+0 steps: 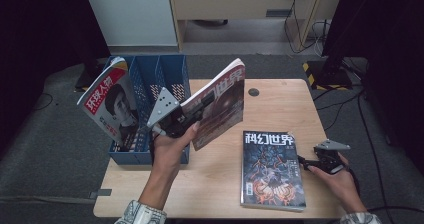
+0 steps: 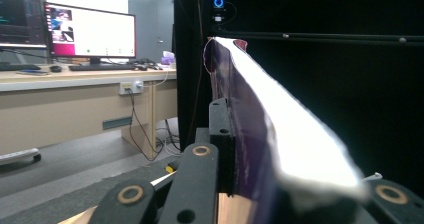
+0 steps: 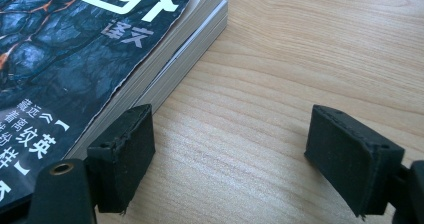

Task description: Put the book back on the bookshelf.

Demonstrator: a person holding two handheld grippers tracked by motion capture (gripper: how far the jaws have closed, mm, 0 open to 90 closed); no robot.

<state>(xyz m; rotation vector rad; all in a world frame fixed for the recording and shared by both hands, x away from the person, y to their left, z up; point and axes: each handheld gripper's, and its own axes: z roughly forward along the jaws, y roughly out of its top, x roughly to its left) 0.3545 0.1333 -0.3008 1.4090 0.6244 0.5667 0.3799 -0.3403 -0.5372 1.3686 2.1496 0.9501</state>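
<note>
The left gripper (image 1: pixel 200 113) is clamped on the lower edge of a dark red science-fiction magazine (image 1: pixel 222 101), holding it up off the table (image 1: pixel 210 184) with its cover tilted toward the person and its top corner leaning away, just to the right of the blue file rack (image 1: pixel 165 71). In the left gripper view the magazine (image 2: pixel 250 134) rises edge-on between the black jaws, its pale page block catching the light, and the pad (image 2: pixel 221 134) on the left presses flat against its dark cover.

The file rack stands at the table's left rear edge and is split into 3 upright slots by blue mesh dividers. A red-and-white portrait magazine (image 1: pixel 111 106) leans in the leftmost slot, tilted outward to the left, with its top well above the rack's rim. The other 2 slots show bare mesh.

The right gripper (image 1: pixel 306 163) rests low on the table at the right edge of a stack of black science-fiction magazines (image 1: pixel 272 169) lying flat near the front. Its jaws stand apart with nothing between them but bare wood; in the right gripper view one pad (image 3: pixel 125 151) sits just beside the stack's page edges (image 3: pixel 165 79), and whether it touches them is unclear.
</note>
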